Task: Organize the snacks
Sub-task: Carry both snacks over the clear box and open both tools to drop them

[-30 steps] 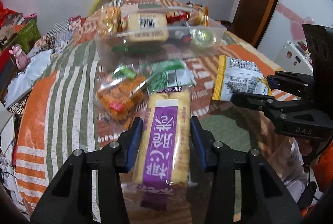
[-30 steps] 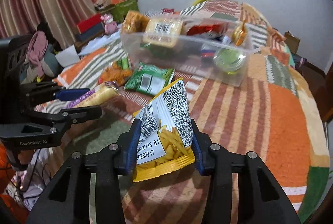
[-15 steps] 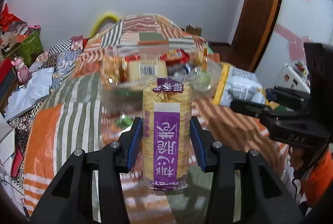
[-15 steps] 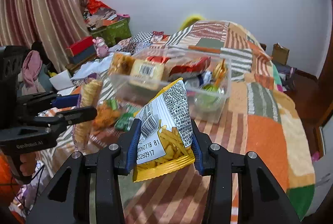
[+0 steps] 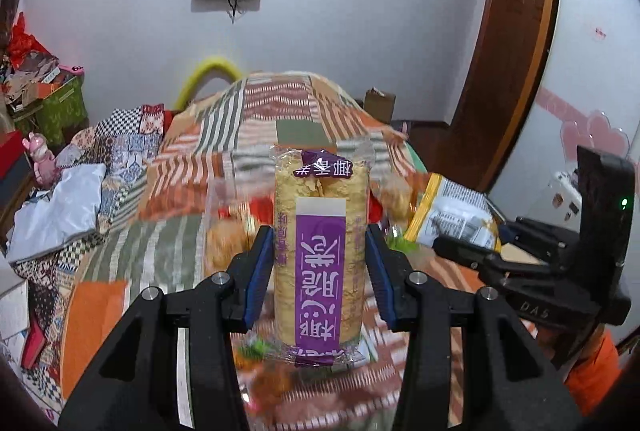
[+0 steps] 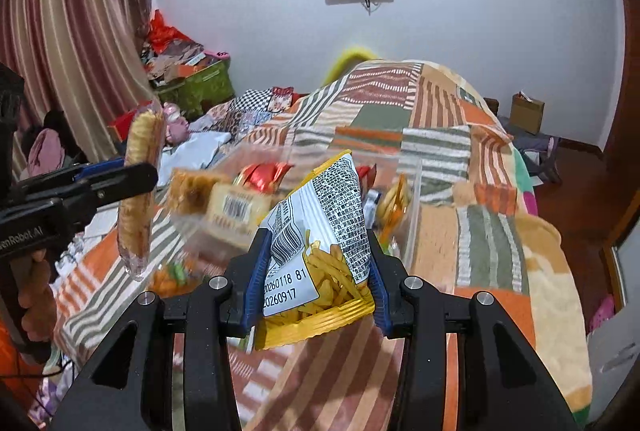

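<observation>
Above the patchwork bed, both claws carry a snack in the air. The left claw pinches a tall pack of rice crackers with a purple label, held upright, and the right claw pinches a white and yellow bag of fries snack at its lower part. The clear plastic bin, already partly filled with other snacks, stands on the bed just beyond the two claws. I judge that the step in hand is the carrying of both packs toward this bin. The next move calls for bringing each pack over the rim, above a free place inside, and only then spreading the claw. Some small packets lie on the bed in front of the bin, so more picking remains.
</observation>
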### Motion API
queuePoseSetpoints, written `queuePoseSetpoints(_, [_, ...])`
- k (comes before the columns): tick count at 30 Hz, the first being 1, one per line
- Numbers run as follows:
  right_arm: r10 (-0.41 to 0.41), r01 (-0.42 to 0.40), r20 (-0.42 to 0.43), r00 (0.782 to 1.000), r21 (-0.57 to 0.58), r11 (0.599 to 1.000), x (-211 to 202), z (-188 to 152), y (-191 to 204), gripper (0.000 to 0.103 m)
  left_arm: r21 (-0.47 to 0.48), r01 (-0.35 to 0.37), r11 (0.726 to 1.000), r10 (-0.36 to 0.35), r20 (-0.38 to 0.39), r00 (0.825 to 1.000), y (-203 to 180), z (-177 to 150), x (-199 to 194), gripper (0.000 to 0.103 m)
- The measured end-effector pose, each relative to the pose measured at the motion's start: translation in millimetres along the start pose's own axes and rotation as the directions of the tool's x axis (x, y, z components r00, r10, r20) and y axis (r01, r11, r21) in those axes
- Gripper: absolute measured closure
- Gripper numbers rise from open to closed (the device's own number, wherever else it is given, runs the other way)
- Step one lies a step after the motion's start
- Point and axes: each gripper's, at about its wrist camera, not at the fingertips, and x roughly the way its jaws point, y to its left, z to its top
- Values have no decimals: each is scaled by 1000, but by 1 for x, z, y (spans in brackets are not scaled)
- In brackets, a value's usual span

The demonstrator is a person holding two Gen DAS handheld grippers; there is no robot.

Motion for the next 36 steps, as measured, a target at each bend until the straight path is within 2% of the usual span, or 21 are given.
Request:
queuePoseSetpoints(8, [6,-6,-14,1000,1,1000,32,29,-4,62,-27,-27,999,28,9,1000,18,36,30,58])
queuePoseSetpoints(13, [17,-17,-43,999,-5,1000,55,39,-1,62,-14,-80,997,80,-4,997,31,52,50,58])
queuePoseSetpoints(15, [26,-27,-61,998,-10,1000,65,42,2,62,7,-114,993,114,-24,993,35,55,63,58])
queuePoseSetpoints(19, [31,-33,-104,994,-16,999,85,44,7,62,20,-128,992,129,-72,989,38,54,84,58])
queuePoseSetpoints(22, [23,-26,-135,991,-22,999,98,44,9,62,10,-96,995,96,-117,988,42,50,99,58])
queuePoseSetpoints(29, [13,-20,-190,982,-35,999,114,42,15,60,-17,-69,997,64,-206,976,46,35,122,59])
queuePoseSetpoints(34, [-2,-6,-190,982,-42,999,109,43,16,57,-73,-24,997,8,-221,975,50,34,118,59])
queuePoseSetpoints(36, [-7,-1,-175,985,-49,999,101,43,18,54,-76,-24,997,7,-213,977,50,35,113,59])
